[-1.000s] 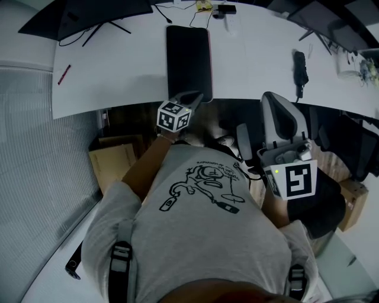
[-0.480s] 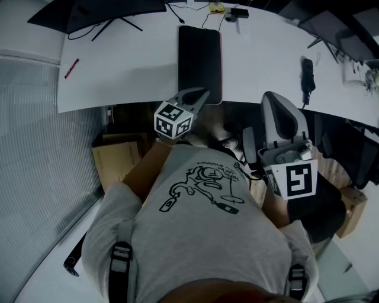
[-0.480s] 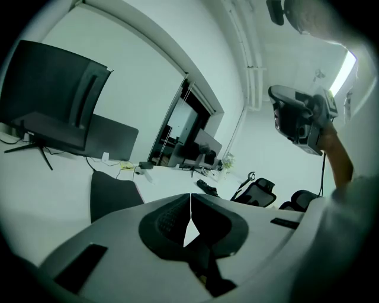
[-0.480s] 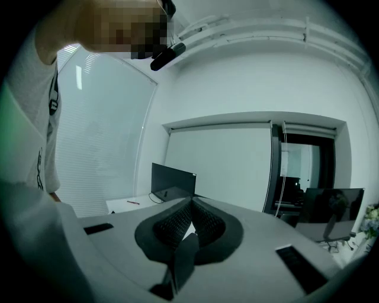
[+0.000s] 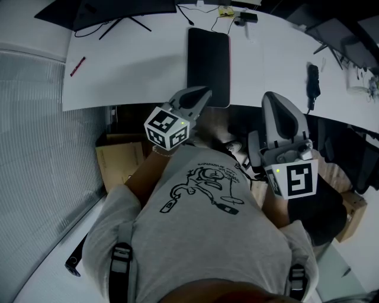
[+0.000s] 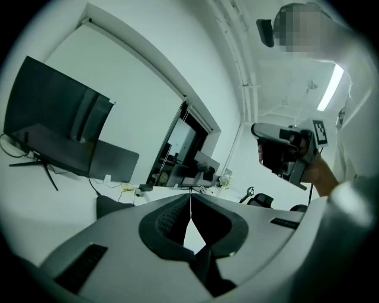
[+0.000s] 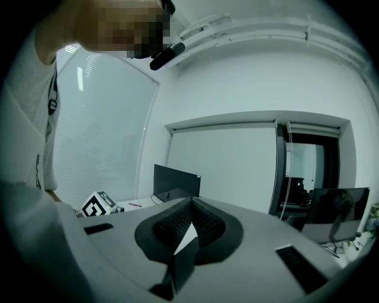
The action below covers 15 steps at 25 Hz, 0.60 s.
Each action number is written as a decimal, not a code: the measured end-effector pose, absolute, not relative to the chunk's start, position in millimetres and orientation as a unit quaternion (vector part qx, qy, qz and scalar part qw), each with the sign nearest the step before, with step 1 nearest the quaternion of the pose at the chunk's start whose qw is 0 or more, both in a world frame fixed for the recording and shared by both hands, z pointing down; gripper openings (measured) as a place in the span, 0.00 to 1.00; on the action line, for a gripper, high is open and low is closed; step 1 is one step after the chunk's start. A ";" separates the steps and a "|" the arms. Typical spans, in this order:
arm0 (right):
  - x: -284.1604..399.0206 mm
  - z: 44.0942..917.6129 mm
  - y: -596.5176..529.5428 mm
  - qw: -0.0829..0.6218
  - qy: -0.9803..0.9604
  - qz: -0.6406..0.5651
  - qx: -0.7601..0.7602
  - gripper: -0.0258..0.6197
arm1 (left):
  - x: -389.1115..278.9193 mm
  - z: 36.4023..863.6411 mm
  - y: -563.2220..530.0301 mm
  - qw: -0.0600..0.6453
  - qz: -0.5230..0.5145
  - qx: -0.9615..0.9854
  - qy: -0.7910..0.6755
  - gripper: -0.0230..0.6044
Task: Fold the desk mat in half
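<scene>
The desk mat [image 5: 208,65] is a narrow black rectangle with a reddish right edge, lying flat on the white desk [image 5: 136,71]. My left gripper [image 5: 201,93] hovers at the desk's front edge, just short of the mat's near end, its jaws shut and empty. My right gripper [image 5: 275,98] is held to the right of the mat, off the desk's front edge, also shut with nothing in it. In the left gripper view the shut tips [image 6: 190,198] point over the desk, and the right gripper [image 6: 284,152] shows at the right. The right gripper view shows closed tips [image 7: 190,201].
A monitor [image 5: 118,10] stands at the desk's back left, with a red pen [image 5: 78,66] nearby. Cables and small devices [image 5: 237,15] lie at the back, and a black object [image 5: 312,80] lies to the right. Cardboard boxes [image 5: 118,161] sit under the desk. A blinded glass wall [image 5: 35,148] runs along the left.
My left gripper has risen, its marker cube now larger and further left in the head view. The desk and mat have shifted right in that view. The right gripper looks almost unmoved.
</scene>
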State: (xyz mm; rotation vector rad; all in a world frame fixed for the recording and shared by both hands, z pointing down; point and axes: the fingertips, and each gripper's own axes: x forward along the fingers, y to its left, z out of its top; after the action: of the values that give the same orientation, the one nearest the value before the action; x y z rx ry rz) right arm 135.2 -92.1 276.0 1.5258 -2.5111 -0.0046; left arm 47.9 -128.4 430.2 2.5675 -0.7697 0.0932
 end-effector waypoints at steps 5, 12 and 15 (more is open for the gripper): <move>121.0 277.0 -96.1 0.102 -0.852 -0.002 0.513 0.05 | 27.9 393.0 -129.4 0.200 0.013 0.936 -0.289 0.07; 101.5 279.9 -99.2 0.106 -0.854 -0.002 0.508 0.05 | -1.0 351.2 -127.7 0.171 -0.010 0.938 -0.301 0.07; 93.3 280.7 -100.4 0.109 -0.856 -0.002 0.505 0.05 | -10.5 339.3 -126.2 0.161 -0.008 0.939 -0.303 0.07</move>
State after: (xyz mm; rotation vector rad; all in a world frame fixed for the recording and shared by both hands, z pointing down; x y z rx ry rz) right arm 93.3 -100.4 280.7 1.4856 -2.5184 -0.0068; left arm -10.5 -126.2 339.3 2.6821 -0.8664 -0.0215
